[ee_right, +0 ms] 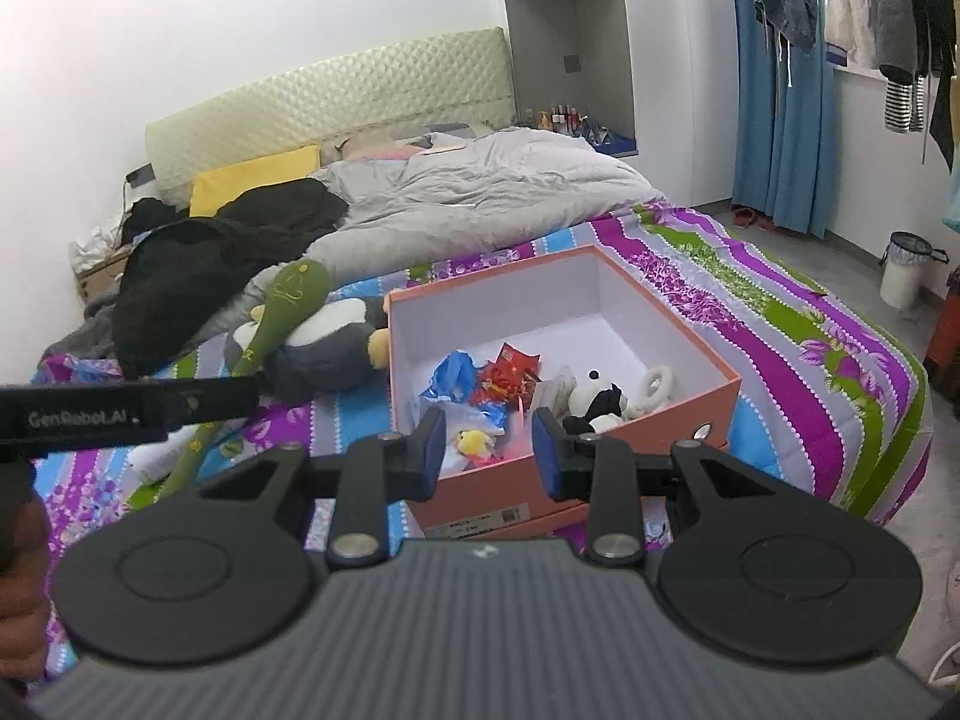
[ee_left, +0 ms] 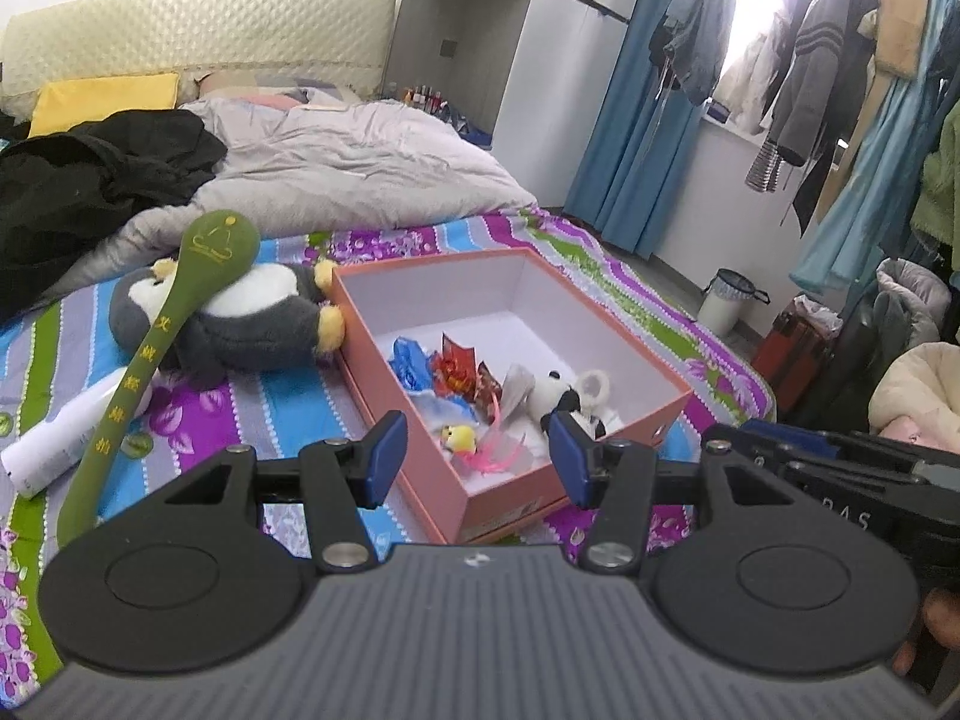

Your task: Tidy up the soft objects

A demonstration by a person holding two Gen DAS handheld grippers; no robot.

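Above the pink box (ee_left: 420,354), both grippers, left gripper (ee_left: 474,459) and right gripper (ee_right: 487,450), tilt downward, jaws parted, holding nothing.

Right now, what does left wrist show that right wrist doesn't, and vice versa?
Only left wrist: a white bottle lying beside the green massage hammer, and a red suitcase on the floor.

Only right wrist: red slippers by the blue curtain, and a cardboard box left of the bed.

Both: the pink box holding a panda plush and a yellow chick toy, and the penguin plush beside it.
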